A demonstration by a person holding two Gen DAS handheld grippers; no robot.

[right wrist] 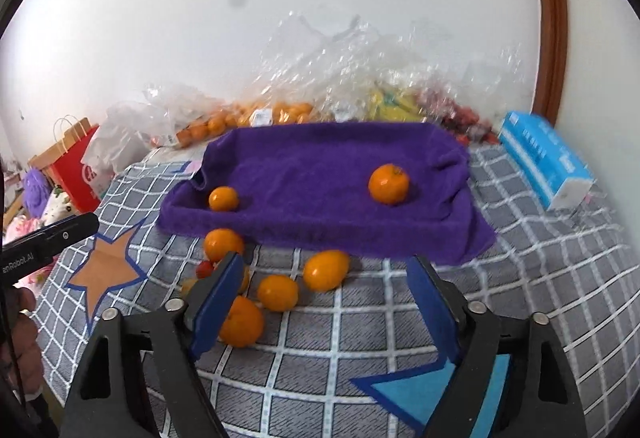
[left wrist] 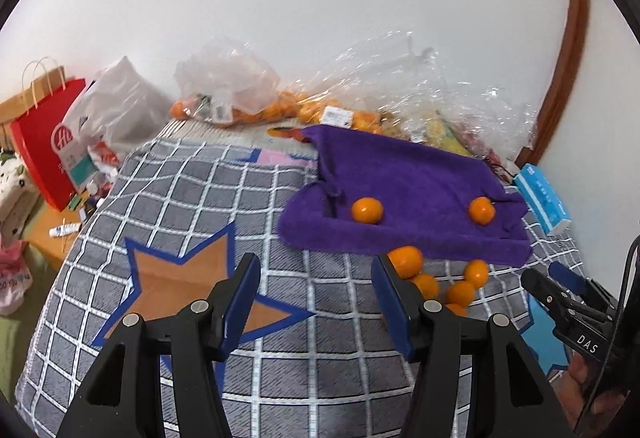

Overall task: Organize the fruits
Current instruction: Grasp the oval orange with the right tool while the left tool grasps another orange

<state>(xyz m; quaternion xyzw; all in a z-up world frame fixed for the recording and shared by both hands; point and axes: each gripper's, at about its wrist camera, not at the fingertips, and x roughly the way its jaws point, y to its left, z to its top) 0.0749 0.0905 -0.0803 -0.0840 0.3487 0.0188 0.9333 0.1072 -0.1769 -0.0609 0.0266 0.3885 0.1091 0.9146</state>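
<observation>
A purple towel (left wrist: 408, 190) (right wrist: 320, 182) lies on the checked bedspread with two oranges on it, one on the left (left wrist: 367, 210) (right wrist: 223, 199) and one on the right (left wrist: 481, 210) (right wrist: 388, 183). Several more oranges (left wrist: 432, 278) (right wrist: 280, 292) and a small red fruit (right wrist: 205, 269) lie loose on the bedspread before the towel's front edge. My left gripper (left wrist: 316, 278) is open with nothing between its fingers, left of the loose oranges. My right gripper (right wrist: 326, 276) is open over the loose oranges, none pressed by its pads.
Clear plastic bags of oranges and other fruit (left wrist: 280, 106) (right wrist: 360, 98) line the wall behind the towel. A blue tissue pack (left wrist: 542, 198) (right wrist: 548, 158) lies to the right. A red paper bag (left wrist: 44, 142) and clutter stand off the bed's left edge.
</observation>
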